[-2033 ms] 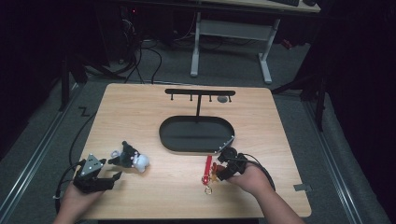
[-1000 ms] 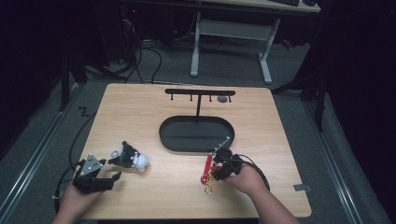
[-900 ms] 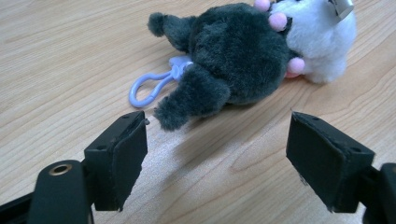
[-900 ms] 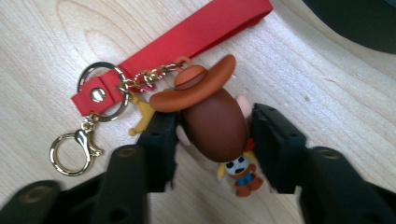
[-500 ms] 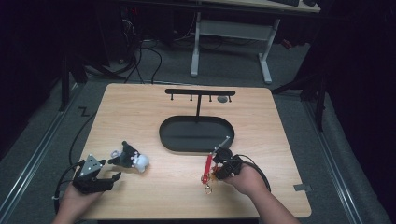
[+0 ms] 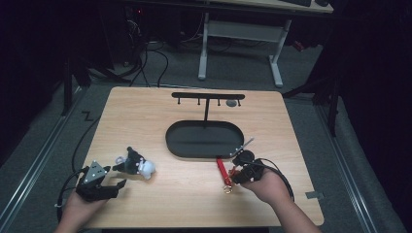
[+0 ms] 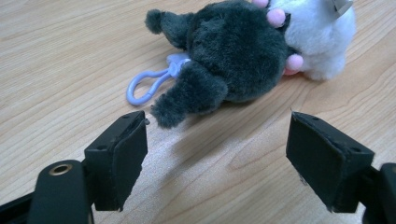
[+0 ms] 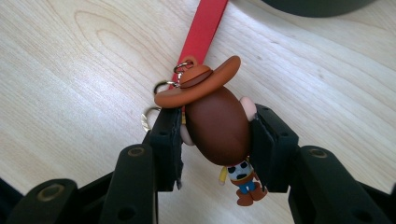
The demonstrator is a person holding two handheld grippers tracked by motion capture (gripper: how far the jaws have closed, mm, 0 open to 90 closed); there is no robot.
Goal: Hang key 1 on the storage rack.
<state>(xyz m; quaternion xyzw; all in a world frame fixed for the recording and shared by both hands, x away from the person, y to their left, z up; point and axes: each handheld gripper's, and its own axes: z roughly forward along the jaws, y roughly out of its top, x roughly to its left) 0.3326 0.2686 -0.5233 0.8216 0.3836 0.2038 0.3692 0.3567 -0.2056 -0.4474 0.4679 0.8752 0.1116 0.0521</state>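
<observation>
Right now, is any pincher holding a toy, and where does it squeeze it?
The right gripper squeezes the cowboy keychain figure by the sides of its brown head. The left gripper holds nothing.

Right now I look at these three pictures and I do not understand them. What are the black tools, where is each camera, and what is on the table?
A person sits at a wooden table and holds a two-jaw hand tool in each hand. The wide picture is taken from above. The other two come from small cameras riding on the tools, looking along their jaws.

The left gripper is open, in front of a plush toy with a blue clip. The right gripper has just closed on a cowboy figure keychain with a red strap.

Farther back stands a black oval tray with a hook rack above it.
</observation>
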